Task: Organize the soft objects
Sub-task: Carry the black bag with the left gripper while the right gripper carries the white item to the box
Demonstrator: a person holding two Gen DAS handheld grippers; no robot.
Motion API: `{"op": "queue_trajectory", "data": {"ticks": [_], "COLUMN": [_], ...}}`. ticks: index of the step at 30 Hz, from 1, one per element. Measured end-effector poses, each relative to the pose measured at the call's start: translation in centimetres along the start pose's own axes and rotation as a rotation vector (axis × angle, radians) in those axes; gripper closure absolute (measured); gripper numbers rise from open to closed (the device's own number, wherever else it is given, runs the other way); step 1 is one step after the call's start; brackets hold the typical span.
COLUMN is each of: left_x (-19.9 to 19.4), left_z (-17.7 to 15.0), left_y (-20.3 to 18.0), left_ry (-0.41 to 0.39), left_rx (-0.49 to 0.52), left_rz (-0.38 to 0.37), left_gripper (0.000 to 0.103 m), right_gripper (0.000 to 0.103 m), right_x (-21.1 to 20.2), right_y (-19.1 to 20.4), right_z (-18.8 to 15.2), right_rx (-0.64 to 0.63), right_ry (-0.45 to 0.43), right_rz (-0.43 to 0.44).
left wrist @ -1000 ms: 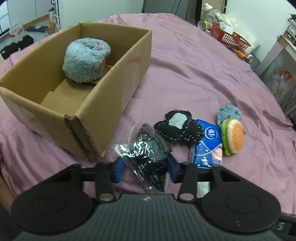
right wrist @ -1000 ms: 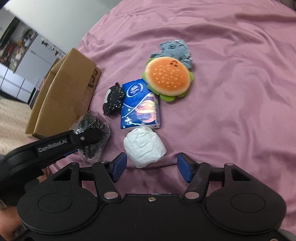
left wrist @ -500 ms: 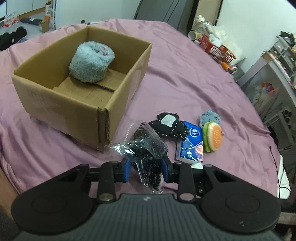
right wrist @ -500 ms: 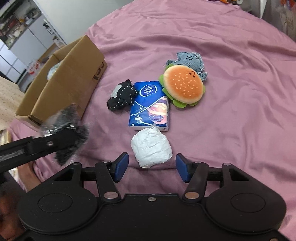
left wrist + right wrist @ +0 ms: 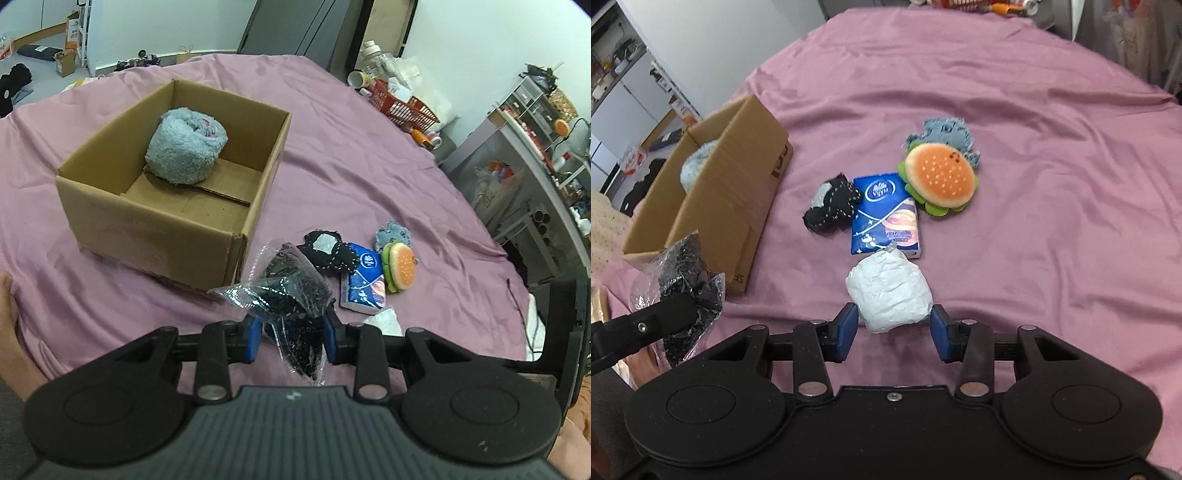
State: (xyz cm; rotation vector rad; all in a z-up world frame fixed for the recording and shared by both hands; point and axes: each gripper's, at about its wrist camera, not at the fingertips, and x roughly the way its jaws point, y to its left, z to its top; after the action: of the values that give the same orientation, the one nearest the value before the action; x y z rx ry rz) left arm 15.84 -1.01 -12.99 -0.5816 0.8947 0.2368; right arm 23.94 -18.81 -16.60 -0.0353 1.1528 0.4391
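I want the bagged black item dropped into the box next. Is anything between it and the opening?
Nothing visible blocks it. The bagged black item, shut in the left gripper, hangs clear of the cardboard box; only the box's near wall must be cleared.

Both views are evenly and brightly lit by soft indoor light, with no harsh glare. Shadows are faint: a soft one lies under the white wad (image 5: 888, 293) on the purple cloth (image 5: 1052, 206). Fisheye distortion bends the room's edges, and the corners go black. The clear plastic bag (image 5: 291, 295) catches small highlights. The far top rim of the right view is slightly blurred.
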Motion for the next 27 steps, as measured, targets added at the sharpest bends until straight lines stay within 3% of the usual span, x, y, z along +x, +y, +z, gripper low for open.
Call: {"op": "queue_trajectory", "data": {"ticks": [15,27], "left_x": [-5.7,-9.5], "left_z": [1.5,4.9], "left_y": [1.5,3.4], "left_ry": [-0.063,-0.138], "left_rx": [-0.012,-0.003], "left_rz": [-0.092,-0.082], "left_gripper": [0.071,0.071], "right_gripper": [0.061,0.061], "right_x": [-6.5,-8.4], "right_y": [5.0,10.3], "right_z": [1.5,3.1], "right_rx": [-0.032,-0.088], "right_ry": [-0.159,-0.226], "right_rz": [0.019,0.083]}}
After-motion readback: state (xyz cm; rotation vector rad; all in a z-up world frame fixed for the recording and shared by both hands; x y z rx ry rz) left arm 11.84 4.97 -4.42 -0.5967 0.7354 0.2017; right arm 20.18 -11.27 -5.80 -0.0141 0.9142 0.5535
